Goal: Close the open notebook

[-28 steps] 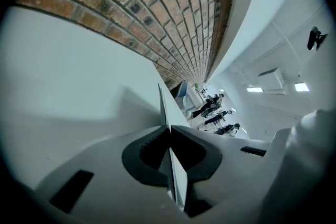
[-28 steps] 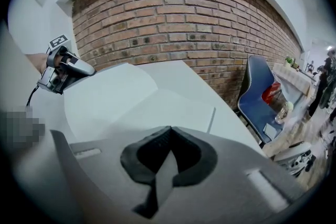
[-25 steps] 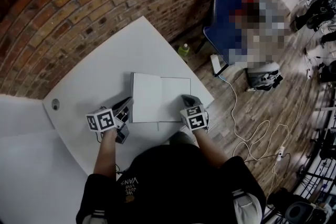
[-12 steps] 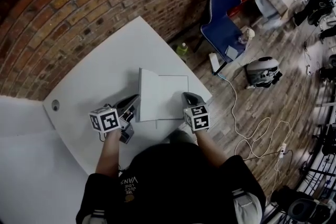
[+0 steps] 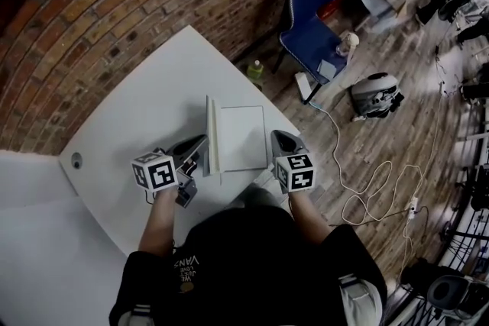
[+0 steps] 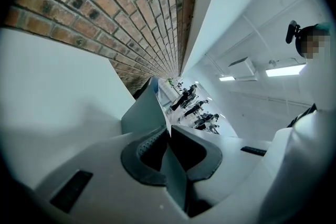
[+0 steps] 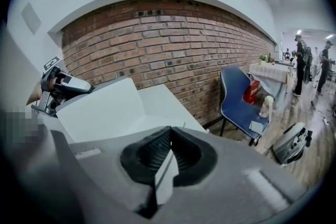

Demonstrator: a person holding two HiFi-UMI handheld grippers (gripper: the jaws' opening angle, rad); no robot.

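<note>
A white notebook (image 5: 243,137) lies on the white table (image 5: 145,111), its right half flat. Its left cover (image 5: 209,135) stands about upright, seen edge-on in the head view. My left gripper (image 5: 200,146) is shut on that cover's near edge. In the left gripper view the grey cover (image 6: 143,113) rises out from between the closed jaws of the left gripper (image 6: 168,126). My right gripper (image 5: 280,137) hovers just off the notebook's right edge, shut, nothing seen in it. From the right gripper (image 7: 169,128) the raised cover (image 7: 100,110) shows at the left.
A brick wall (image 5: 114,4) runs behind the table. A green bottle (image 5: 255,71) stands on the wooden floor by the table's far corner. A blue chair (image 5: 309,27), a bag (image 5: 374,94) and a white cable (image 5: 359,187) are to the right. A round hole (image 5: 76,160) marks the table's left.
The notebook's left cover has swung from flat to upright, carried up and to the right by my left gripper. My right gripper has risen off the notebook's right edge.
</note>
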